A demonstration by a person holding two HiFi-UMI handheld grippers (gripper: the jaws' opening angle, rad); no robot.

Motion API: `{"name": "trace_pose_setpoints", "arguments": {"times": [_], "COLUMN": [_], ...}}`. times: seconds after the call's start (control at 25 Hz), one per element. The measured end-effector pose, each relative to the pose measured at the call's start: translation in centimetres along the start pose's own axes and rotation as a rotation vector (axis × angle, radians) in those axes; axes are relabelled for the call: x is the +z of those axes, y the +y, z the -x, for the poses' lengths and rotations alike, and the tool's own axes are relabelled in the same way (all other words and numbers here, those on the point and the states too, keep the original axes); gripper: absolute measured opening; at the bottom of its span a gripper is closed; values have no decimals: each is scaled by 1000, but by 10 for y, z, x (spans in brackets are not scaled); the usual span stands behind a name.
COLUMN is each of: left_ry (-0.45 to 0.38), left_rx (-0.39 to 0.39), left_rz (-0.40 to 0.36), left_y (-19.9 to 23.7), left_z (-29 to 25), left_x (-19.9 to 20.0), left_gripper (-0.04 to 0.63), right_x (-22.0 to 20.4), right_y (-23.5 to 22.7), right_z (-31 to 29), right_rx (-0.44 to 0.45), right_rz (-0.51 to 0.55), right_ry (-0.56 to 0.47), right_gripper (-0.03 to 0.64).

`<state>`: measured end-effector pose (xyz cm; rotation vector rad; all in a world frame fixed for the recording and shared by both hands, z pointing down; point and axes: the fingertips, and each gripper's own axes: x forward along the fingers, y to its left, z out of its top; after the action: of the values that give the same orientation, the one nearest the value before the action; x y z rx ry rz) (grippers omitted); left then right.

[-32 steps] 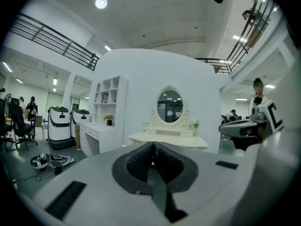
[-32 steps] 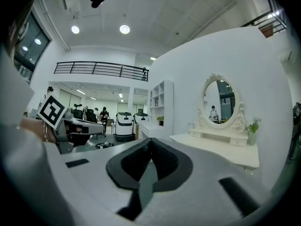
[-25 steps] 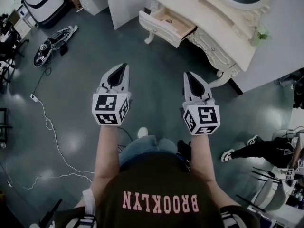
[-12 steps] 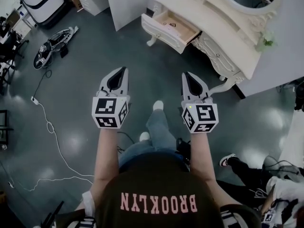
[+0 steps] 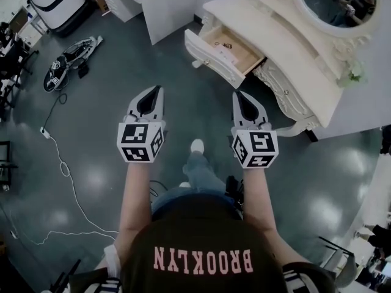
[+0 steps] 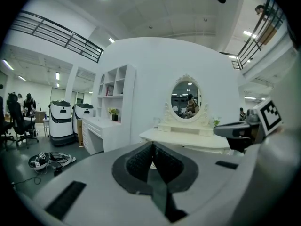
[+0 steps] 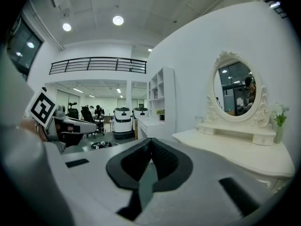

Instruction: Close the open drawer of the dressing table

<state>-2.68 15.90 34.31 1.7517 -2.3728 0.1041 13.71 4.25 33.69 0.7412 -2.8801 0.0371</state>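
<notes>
The cream dressing table (image 5: 293, 47) stands at the upper right of the head view, with an oval mirror (image 5: 336, 2). Its drawer (image 5: 227, 54) is pulled out towards the left, and small items lie inside. My left gripper (image 5: 160, 89) and right gripper (image 5: 235, 94) are held side by side over the grey floor, short of the drawer. Both are shut and hold nothing. In the left gripper view the gripper (image 6: 151, 145) points at the table (image 6: 188, 138) ahead. In the right gripper view the gripper (image 7: 150, 140) has the table top (image 7: 244, 149) at its right.
A white desk unit (image 5: 165, 5) stands left of the dressing table, with white wheeled machines (image 5: 55, 2) beyond it. Dark gear (image 5: 70, 54) and a white cable (image 5: 61, 157) lie on the floor at left. A small plant (image 5: 354, 72) sits on the table's end.
The person has walked towards the dressing table; the table and its drawer sit closer and lower in the head view. Both grippers stay shut. The seated person at right has left the view.
</notes>
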Motion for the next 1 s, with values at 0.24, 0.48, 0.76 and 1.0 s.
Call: {"name": "trace_pose_setpoints", "arguments": {"times": [0.24,0.48,0.76,1.0], "left_ry": [15,32,51,92], "left_rx": [8,11,27,27], "left_rz": [2,9,16,18], "left_y": [13,26,34,41], "left_z": [-66,-125,-183,-204], "left_x": [15,25,27,20], "left_gripper": [3,3,3,3], "right_x": [6,10,11,2], "right_y": [-45,-84,-126,-133], "right_z": [-56,-105,-154,-178], "right_rx": [-11,-29,-35,-29], "right_rz": [-27,-52,-73,-103], "right_ry": [16,30,46,82], "right_gripper": [-2,-2,-2,-2]}}
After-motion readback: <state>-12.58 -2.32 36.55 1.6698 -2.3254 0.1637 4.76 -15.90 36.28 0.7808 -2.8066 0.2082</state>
